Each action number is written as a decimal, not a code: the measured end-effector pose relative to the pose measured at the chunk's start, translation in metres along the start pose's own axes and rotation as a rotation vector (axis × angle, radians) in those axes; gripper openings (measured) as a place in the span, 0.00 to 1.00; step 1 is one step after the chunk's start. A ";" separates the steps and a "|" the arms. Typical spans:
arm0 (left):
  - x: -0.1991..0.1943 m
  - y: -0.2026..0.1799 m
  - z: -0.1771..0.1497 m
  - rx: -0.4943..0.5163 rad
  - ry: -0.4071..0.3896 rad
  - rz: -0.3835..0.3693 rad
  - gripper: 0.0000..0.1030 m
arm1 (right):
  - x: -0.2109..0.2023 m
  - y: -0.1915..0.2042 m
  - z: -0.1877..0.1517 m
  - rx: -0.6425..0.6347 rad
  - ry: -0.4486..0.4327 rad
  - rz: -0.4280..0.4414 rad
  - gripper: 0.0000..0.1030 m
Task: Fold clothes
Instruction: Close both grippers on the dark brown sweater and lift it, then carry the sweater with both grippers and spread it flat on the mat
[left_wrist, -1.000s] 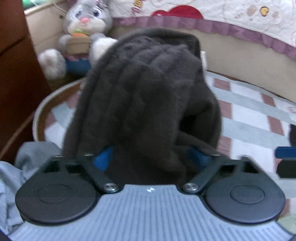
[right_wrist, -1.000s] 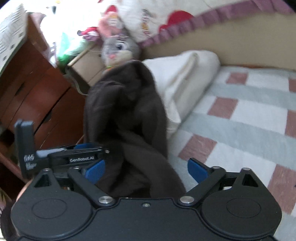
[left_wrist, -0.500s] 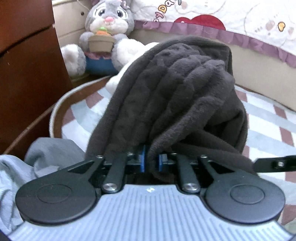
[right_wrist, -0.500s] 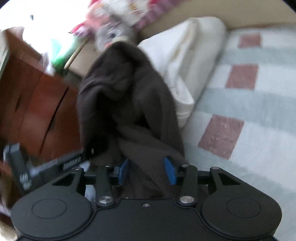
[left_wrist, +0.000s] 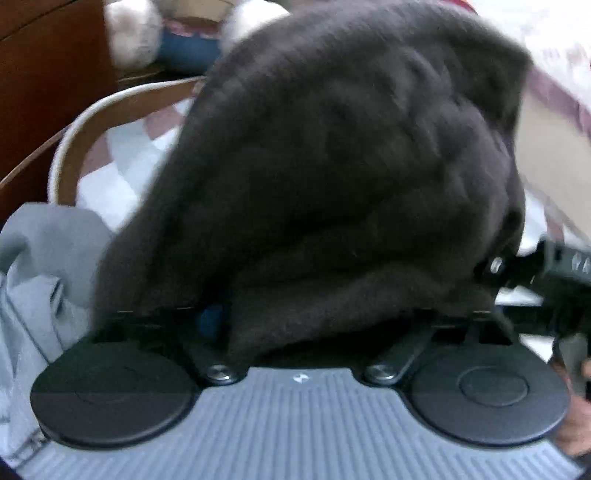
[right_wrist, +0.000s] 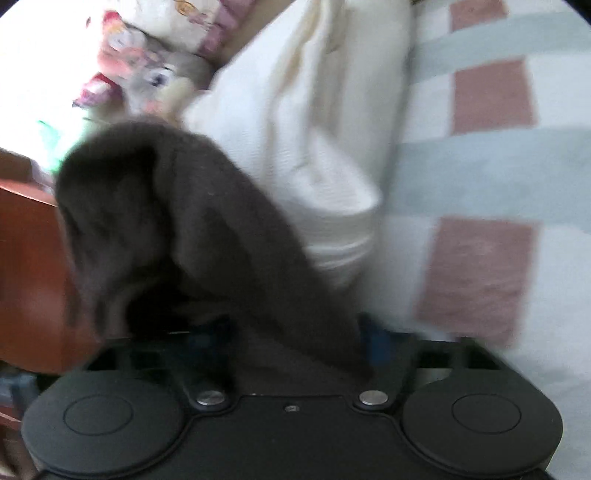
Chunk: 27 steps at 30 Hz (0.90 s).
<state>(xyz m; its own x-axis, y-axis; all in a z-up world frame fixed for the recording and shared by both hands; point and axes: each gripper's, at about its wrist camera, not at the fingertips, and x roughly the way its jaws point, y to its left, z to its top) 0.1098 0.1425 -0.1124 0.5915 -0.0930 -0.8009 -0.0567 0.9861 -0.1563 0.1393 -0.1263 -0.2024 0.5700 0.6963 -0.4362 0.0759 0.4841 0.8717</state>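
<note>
A dark grey fleece garment hangs bunched between both grippers and fills most of the left wrist view. My left gripper is shut on its lower fold, still closing a little. Cloth hides the fingertips except for a bit of one blue pad. In the right wrist view the same garment runs down between the blue pads of my right gripper, whose jaws are closing on it. The right gripper's black body shows at the left view's right edge.
A checked bedspread lies below, with a folded white cloth on it. A grey garment is at the near left. A plush rabbit and a brown wooden cabinet stand past the bed's edge. A hand shows at the right.
Both grippers have come down and rolled, bringing the dark garment nearer the bed. The right jaws have narrowed from wide open onto the cloth. The left jaws stay closed on it.
</note>
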 end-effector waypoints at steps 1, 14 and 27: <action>-0.008 0.000 -0.001 0.002 -0.026 0.008 0.20 | -0.003 -0.002 -0.004 0.046 0.002 0.038 0.42; -0.119 -0.056 -0.007 0.224 -0.390 0.133 0.10 | -0.090 0.028 -0.026 0.080 -0.022 0.282 0.16; -0.111 -0.051 -0.030 0.219 -0.291 0.283 0.11 | -0.141 0.038 -0.031 -0.103 -0.080 -0.020 0.15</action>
<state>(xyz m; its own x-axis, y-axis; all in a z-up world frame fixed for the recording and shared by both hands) 0.0228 0.0980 -0.0322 0.7802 0.1958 -0.5940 -0.0955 0.9759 0.1962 0.0364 -0.1888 -0.1146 0.6328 0.6435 -0.4307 0.0059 0.5522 0.8337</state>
